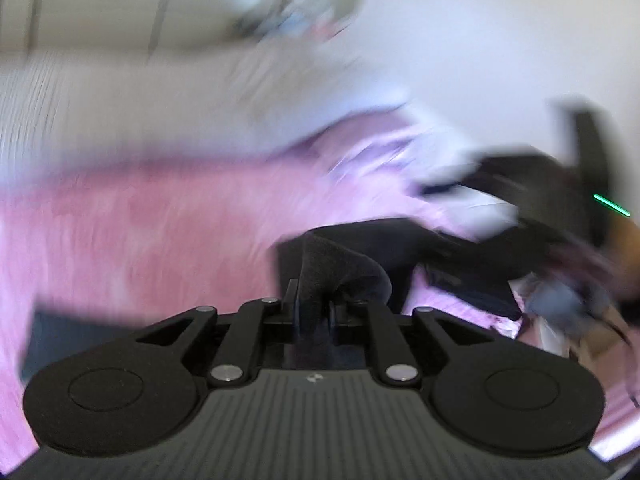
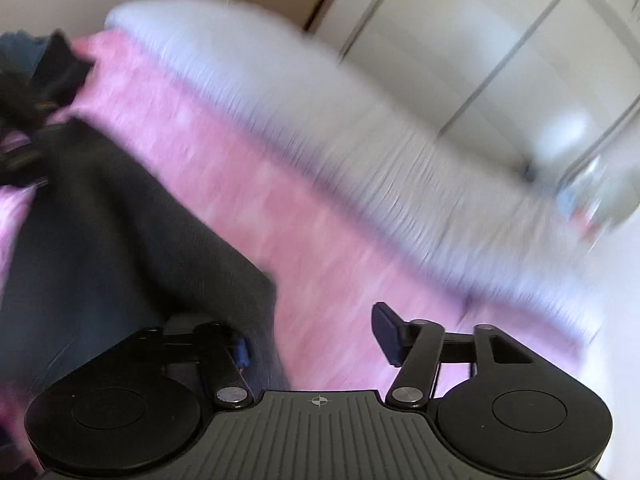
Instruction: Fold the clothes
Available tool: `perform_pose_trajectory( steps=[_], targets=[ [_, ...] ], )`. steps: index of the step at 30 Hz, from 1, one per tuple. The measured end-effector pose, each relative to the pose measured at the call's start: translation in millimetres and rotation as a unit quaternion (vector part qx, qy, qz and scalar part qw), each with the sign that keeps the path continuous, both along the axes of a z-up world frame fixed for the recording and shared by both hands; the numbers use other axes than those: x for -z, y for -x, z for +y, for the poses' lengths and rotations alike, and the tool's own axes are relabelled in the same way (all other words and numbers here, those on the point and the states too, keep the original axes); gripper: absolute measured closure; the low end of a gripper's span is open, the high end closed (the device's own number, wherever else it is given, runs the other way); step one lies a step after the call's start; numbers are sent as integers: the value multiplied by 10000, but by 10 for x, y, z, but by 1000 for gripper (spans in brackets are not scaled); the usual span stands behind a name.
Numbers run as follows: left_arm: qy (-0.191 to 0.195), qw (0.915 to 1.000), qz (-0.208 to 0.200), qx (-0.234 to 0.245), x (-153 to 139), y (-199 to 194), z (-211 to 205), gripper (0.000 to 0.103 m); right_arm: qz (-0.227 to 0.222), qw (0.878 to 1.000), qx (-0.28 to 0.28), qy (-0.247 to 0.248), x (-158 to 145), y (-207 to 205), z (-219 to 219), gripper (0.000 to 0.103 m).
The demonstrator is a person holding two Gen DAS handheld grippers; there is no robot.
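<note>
- Plainly, both views were smeared by motion blur, so fine texture showed only close to each camera.
- One dark garment [image 1: 344, 268] was the only piece of clothing that could be made out: a soft, matte, charcoal-black cloth with a faint knit grain, lying on the pink cover [image 1: 132, 224] of a bed.
- In the left wrist view, a bunched fold of that cloth rose in a rounded hump straight into the left gripper [image 1: 314, 304], whose jaws were drawn nearly together and pinched the fabric between them.
- From that pinch the cloth ran away to the right as a flat, dark panel with a straight edge.
- At the right edge of the same view a second black tool [image 1: 560, 188] showed as a blurred shape with one short green light streak on it.
- In the right wrist view, the right gripper [image 2: 314, 340] had its jaws spread wide, with blue pads on the two fingers.
- No cloth was pressed between those pads; the left finger [image 2: 240, 350] lay over the edge of the garment [image 2: 120, 240] and the right one stood over bare pink cover [image 2: 320, 248].
- The garment there spread as one broad, smooth sheet across the left half of the view.
- The pink cover looked mottled and slightly fuzzy, and beyond it one pale grey-white ribbed blanket [image 2: 320, 120] ran as a long band.
- Behind stood smooth, glossy cream cupboard doors [image 2: 500, 40], at least three panels divided by thin dark seams.
</note>
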State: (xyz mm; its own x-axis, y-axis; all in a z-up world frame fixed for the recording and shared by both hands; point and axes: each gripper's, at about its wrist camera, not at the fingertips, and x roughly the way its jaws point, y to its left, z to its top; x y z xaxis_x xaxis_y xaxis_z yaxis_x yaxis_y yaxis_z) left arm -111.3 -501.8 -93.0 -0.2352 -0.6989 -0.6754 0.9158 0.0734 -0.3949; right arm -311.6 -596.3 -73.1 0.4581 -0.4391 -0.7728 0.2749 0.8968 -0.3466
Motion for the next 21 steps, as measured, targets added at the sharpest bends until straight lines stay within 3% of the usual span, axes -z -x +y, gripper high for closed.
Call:
perform_pose_trajectory(
  steps=[2, 6, 10, 13, 15, 17, 19, 21],
  targets=[
    [-354, 9993, -9, -140, 311, -212, -13, 97, 69, 9989, 230, -394, 247, 181, 84, 34],
    [-496, 9974, 316, -417, 469, -459, 270, 100, 292, 9872, 1083, -1131, 685, 649, 305, 32],
    [-643, 9920, 419, -1005, 417, -915, 1009, 103, 231, 9596, 2040, -1921, 948, 946, 444, 32],
    [-1024, 9853, 248, -1341, 493, -1227, 1457, 103, -15, 9339, 2688, -2360, 1067, 986, 400, 31],
    [-1216, 9852, -113, -1200, 524, -1248, 1527, 103, -118, 9182, 3078, -2492, 1237, 1063, 349, 30],
    [-1357, 9852, -554, -892, 578, -1173, 1496, 101, 93, 9303, 2905, -2240, 1343, 1003, 353, 29],
    [-1409, 9830, -1138, -292, 671, -939, 1372, 77, 343, 9439, 2652, -1936, 1439, 923, 365, 29],
    [-1379, 9748, -1694, 450, 792, -627, 1242, 70, 686, 9712, 1694, -1528, 1522, 753, 590, 27]
  ],
)
